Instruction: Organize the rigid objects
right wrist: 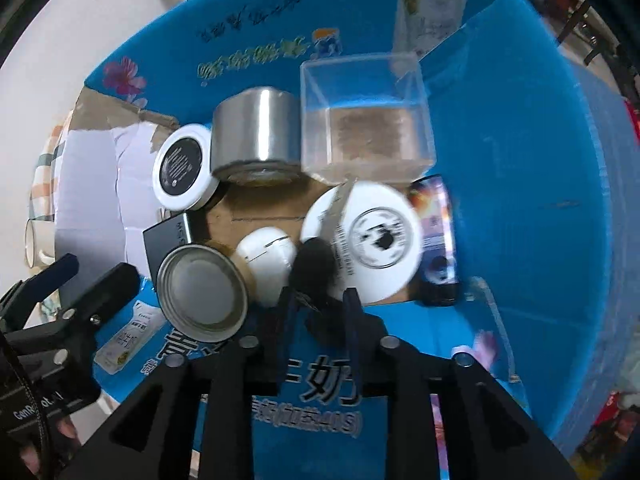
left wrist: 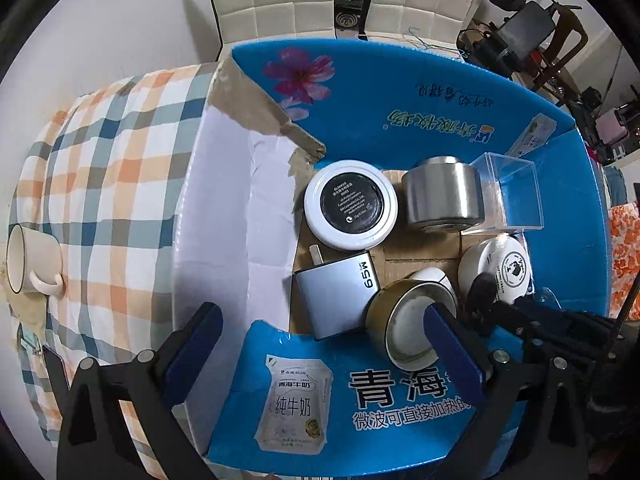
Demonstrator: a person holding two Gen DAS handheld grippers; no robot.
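Left wrist view: the blue cardboard box already holds many items, while a cream mug waits outside on the checked cloth; the left gripper gapes wide. Right wrist view alone shows the right gripper slightly apart around a black fuzzy object near the box's front wall.

In the box, the steel tin stands between jar and clear case.

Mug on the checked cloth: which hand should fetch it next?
Left. The left gripper is open, empty, at the box wall nearest the mug. The right gripper is down inside the box by a black fuzzy piece, farther from the mug.
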